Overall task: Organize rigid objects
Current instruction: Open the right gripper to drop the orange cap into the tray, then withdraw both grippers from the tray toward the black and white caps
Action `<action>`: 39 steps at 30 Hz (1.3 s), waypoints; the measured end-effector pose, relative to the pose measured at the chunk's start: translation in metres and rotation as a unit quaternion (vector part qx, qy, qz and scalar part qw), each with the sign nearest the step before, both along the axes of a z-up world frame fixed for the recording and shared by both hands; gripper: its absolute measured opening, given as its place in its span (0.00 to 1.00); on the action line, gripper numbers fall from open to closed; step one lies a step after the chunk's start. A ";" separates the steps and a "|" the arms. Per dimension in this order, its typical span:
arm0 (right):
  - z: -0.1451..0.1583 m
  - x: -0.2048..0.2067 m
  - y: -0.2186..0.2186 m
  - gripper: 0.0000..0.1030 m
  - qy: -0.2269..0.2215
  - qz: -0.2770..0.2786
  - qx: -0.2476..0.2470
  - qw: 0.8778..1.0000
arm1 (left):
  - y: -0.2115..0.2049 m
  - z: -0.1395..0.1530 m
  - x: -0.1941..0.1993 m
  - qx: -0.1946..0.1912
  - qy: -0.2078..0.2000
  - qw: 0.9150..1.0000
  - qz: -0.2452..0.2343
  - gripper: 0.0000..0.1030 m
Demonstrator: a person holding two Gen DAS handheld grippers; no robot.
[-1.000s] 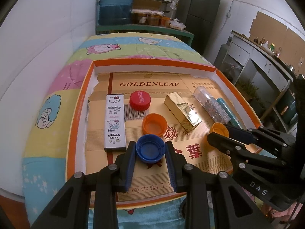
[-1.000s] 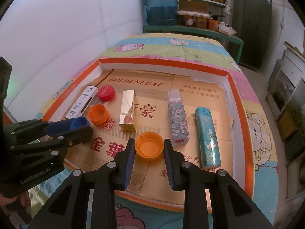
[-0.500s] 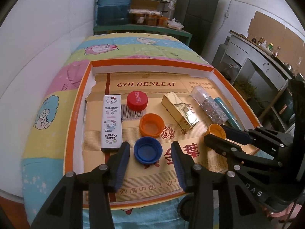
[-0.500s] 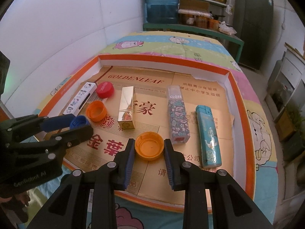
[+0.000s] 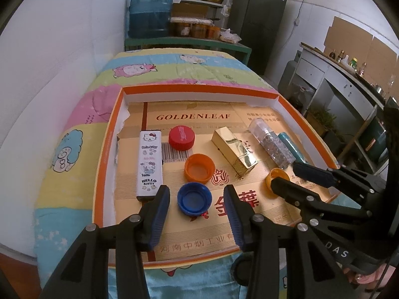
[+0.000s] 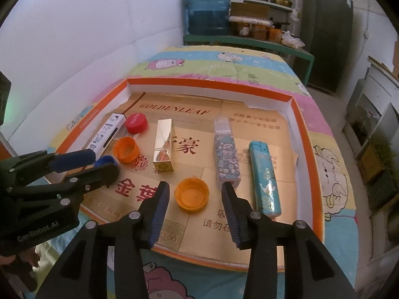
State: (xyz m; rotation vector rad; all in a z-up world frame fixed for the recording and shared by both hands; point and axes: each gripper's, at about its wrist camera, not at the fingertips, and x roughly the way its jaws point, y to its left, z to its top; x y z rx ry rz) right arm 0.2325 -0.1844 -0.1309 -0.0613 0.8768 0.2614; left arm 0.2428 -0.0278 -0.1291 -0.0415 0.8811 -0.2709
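Note:
A shallow orange-rimmed tray (image 5: 107, 149) lined with cardboard holds everything. My left gripper (image 5: 196, 190) is open at the tray's near edge, and a blue cap (image 5: 194, 198) lies open side up between its fingers, touched by neither pad. My right gripper (image 6: 195, 186) has its jaws opening around a yellow-orange cap (image 6: 191, 194), which rests free on the cardboard. Behind the blue cap sit an orange cap (image 5: 199, 168) and a red cap (image 5: 181, 137). A Hello Kitty box (image 5: 149, 162), gold box (image 5: 234, 150), glitter gloss tube (image 6: 225, 154) and teal lighter (image 6: 264, 177) lie lengthwise.
The tray rests on a cartoon-print quilt (image 5: 74, 154) beside a white wall (image 5: 49, 62). A green shelf with a blue water jug (image 5: 149, 12) stands beyond the bed. The gloss tube's near end is close to my right gripper's right finger.
Both grippers have let go of their caps. The left one spread first off the blue cap, then the right one off the yellow-orange cap. Both caps stay where they were.

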 end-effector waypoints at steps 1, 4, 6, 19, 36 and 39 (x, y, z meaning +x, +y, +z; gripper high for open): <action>0.001 -0.001 -0.001 0.43 -0.001 -0.003 0.001 1.000 | 0.000 0.001 -0.001 -0.001 -0.001 1.000 0.000 0.43; 0.005 -0.006 -0.004 0.43 -0.003 -0.010 0.002 1.000 | 0.002 0.005 -0.004 -0.002 -0.005 1.000 0.001 0.43; 0.007 -0.009 -0.006 0.43 -0.005 -0.012 0.004 1.000 | 0.002 0.008 -0.006 -0.004 -0.009 1.000 0.001 0.43; 0.027 -0.027 -0.005 0.43 -0.022 -0.018 0.004 1.000 | 0.005 0.026 -0.025 -0.009 -0.026 1.000 0.005 0.43; 0.055 -0.072 -0.004 0.43 -0.042 -0.030 0.010 0.999 | 0.007 0.051 -0.070 -0.017 -0.051 0.999 0.006 0.43; 0.060 -0.082 -0.004 0.43 -0.047 -0.032 0.010 0.998 | 0.008 0.056 -0.078 -0.016 -0.056 0.998 0.007 0.43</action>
